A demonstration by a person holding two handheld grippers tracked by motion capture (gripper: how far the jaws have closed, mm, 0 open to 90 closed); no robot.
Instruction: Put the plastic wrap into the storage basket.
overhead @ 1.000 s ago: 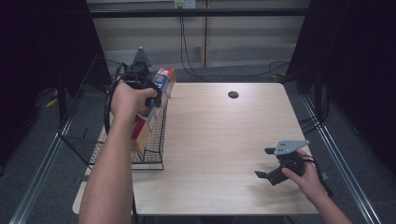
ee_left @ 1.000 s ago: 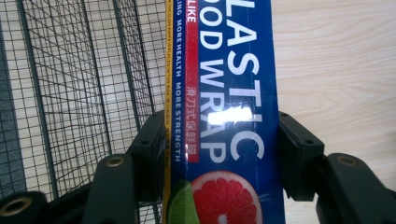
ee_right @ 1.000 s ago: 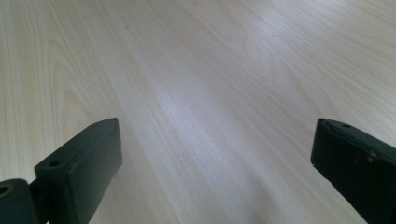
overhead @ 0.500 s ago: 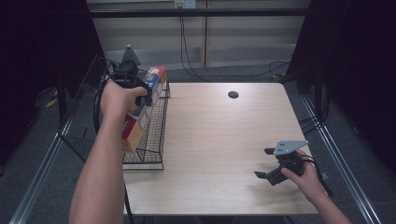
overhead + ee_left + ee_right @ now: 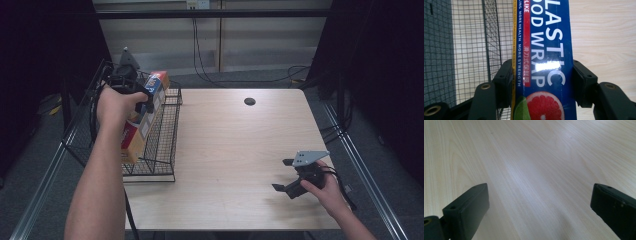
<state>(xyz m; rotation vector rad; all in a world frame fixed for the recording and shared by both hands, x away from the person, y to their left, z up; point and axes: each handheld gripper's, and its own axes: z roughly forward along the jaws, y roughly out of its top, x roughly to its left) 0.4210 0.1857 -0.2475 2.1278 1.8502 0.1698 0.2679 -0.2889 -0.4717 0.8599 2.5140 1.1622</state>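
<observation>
The left tool (image 5: pixel 150 100) has stayed clamped on the long blue plastic-wrap box (image 5: pixel 544 60), drawing back slightly toward nine o'clock since a second ago; the box sits over the black wire basket (image 5: pixel 165 145) at the pale wooden surface's (image 5: pixel 240 150) nine-o'clock edge. The right tool (image 5: pixel 286 175) has not moved, its jaws wide and empty at four o'clock.

The wire basket (image 5: pixel 159 145) stands on the left edge of the table (image 5: pixel 230 150). The food wrap box (image 5: pixel 150 102) is in the basket. The right gripper (image 5: pixel 290 176) is near the front right corner.
</observation>
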